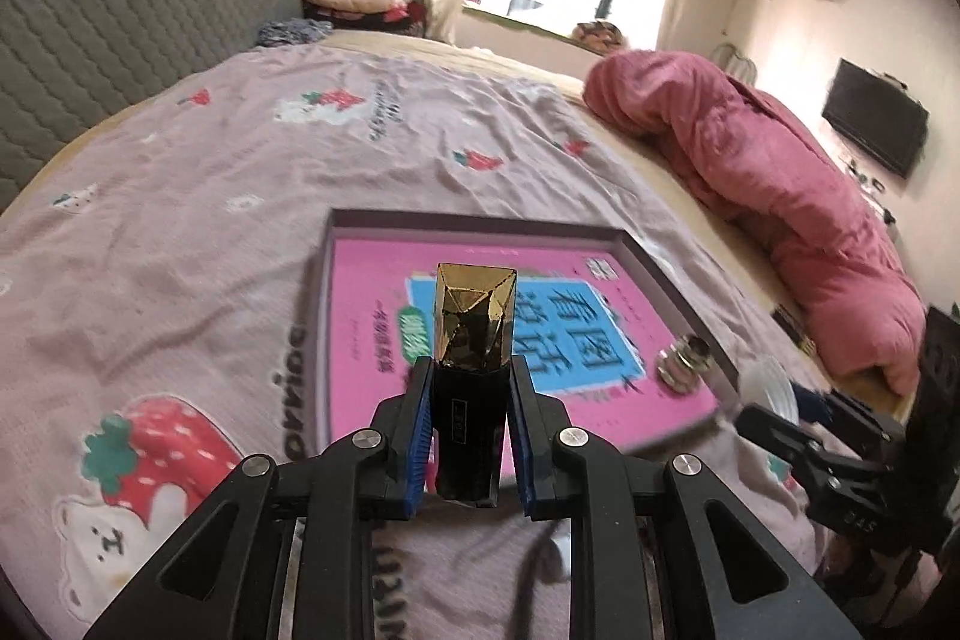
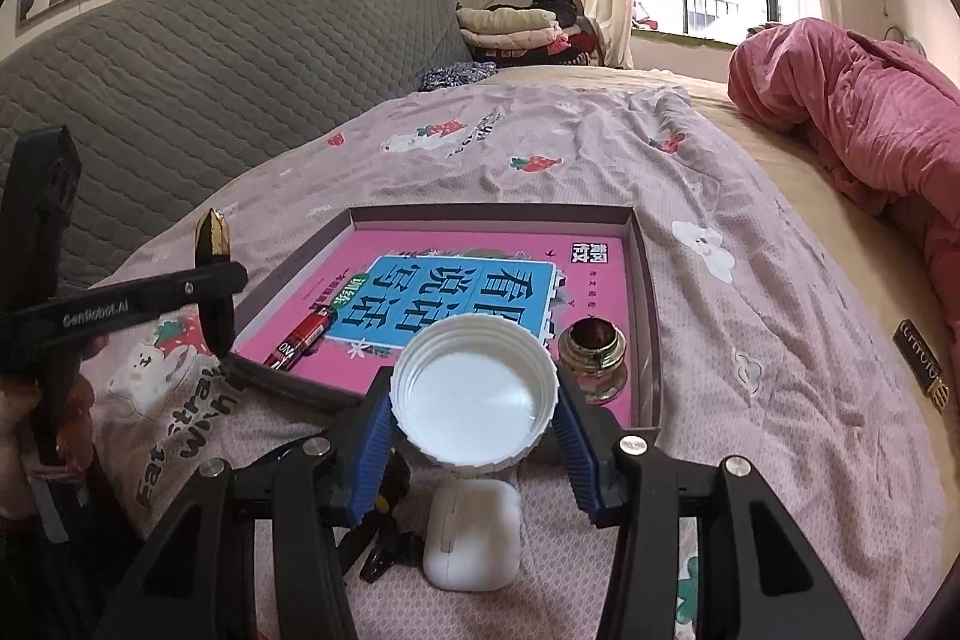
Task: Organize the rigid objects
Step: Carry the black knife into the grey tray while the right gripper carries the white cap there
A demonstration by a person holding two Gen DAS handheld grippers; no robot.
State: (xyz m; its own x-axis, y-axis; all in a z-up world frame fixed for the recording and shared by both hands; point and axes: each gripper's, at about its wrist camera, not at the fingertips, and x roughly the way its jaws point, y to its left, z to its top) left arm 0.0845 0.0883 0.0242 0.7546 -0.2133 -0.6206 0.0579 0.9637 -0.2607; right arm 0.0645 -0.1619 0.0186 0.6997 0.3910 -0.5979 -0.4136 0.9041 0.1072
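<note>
My left gripper is shut on a black lipstick tube with a faceted gold cap, held upright above the near edge of a shallow box that holds a pink book. The tube also shows in the right wrist view. My right gripper is shut on a white ribbed jar lid, hollow side toward the camera, just before the box's near edge. In the box lie a red battery and a brass knob, which also shows in the left wrist view.
A white earbuds case and a black clip lie on the strawberry-print sheet below the right gripper. A black-and-gold item lies at the right. A pink quilt is bunched at the far right; a grey headboard is on the left.
</note>
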